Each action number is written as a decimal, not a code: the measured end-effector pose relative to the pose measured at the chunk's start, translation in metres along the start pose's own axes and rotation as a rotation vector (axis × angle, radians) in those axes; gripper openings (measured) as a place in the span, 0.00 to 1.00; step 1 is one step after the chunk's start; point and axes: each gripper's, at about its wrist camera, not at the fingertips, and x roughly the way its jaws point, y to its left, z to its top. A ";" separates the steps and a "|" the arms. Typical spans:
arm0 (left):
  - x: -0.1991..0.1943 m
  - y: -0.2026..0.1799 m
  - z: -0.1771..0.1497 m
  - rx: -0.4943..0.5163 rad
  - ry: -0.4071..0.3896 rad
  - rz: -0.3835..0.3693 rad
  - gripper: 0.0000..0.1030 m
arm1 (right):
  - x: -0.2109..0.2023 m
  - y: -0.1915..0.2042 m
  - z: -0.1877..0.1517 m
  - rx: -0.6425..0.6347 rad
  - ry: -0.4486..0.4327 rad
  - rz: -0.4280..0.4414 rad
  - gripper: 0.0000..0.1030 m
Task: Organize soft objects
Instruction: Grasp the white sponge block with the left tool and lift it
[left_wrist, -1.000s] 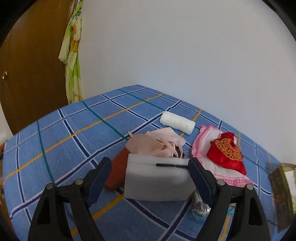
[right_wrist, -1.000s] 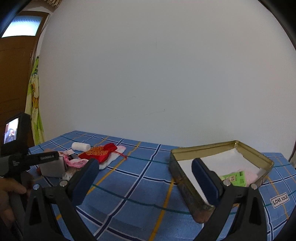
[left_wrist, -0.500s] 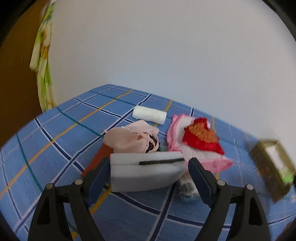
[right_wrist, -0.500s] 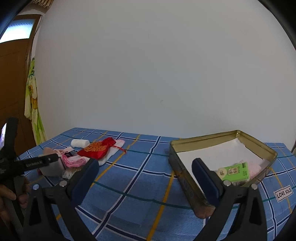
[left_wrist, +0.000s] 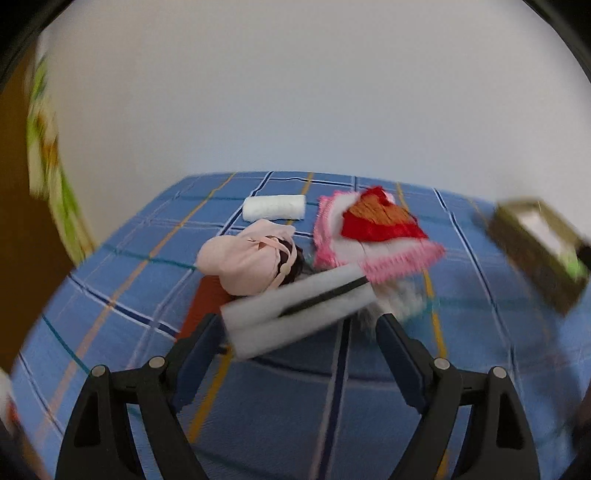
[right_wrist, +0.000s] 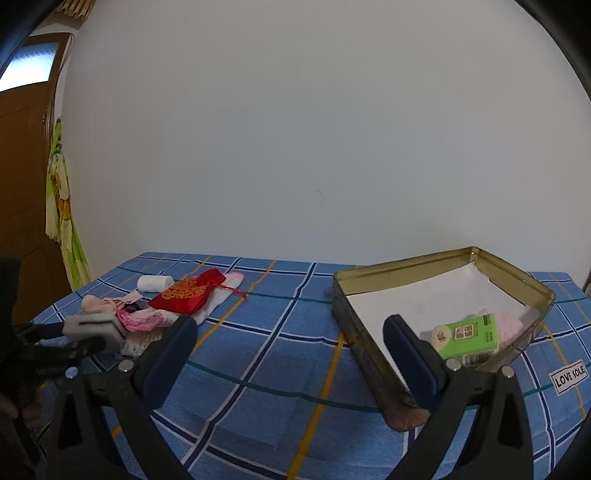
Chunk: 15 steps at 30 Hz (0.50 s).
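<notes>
A pile of soft things lies on the blue checked cloth: a white foam block (left_wrist: 295, 314), a pale pink cloth bundle (left_wrist: 247, 262), a red and gold pouch (left_wrist: 380, 221) on a pink-edged cloth (left_wrist: 402, 258), and a white roll (left_wrist: 275, 207). My left gripper (left_wrist: 295, 354) is open, its jaws on either side of the foam block's near end, without squeezing it. My right gripper (right_wrist: 288, 354) is open and empty above the cloth. The gold tin (right_wrist: 369, 295) holds a green tissue pack (right_wrist: 467, 334) and something pink (right_wrist: 509, 326).
The pile also shows in the right wrist view, with the foam block (right_wrist: 92, 326) beside my left gripper's body (right_wrist: 37, 362). A wooden door (right_wrist: 18, 184) and a hanging green-yellow cloth (right_wrist: 61, 221) stand at the left. A white wall backs the bed.
The left gripper has swung right and tilted; the view is blurred. The foam block now lies slanted between its jaws. The right gripper has shifted slightly, and the tin looks nearer.
</notes>
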 end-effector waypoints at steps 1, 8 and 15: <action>-0.007 0.001 -0.002 0.032 -0.020 0.007 0.84 | 0.000 -0.001 0.000 0.002 0.002 -0.002 0.99; -0.032 0.007 0.005 0.233 -0.120 0.004 0.84 | 0.005 -0.007 0.000 0.026 0.029 -0.001 0.99; -0.018 -0.011 0.005 0.441 -0.061 -0.096 0.84 | 0.006 -0.011 0.000 0.029 0.034 -0.007 0.99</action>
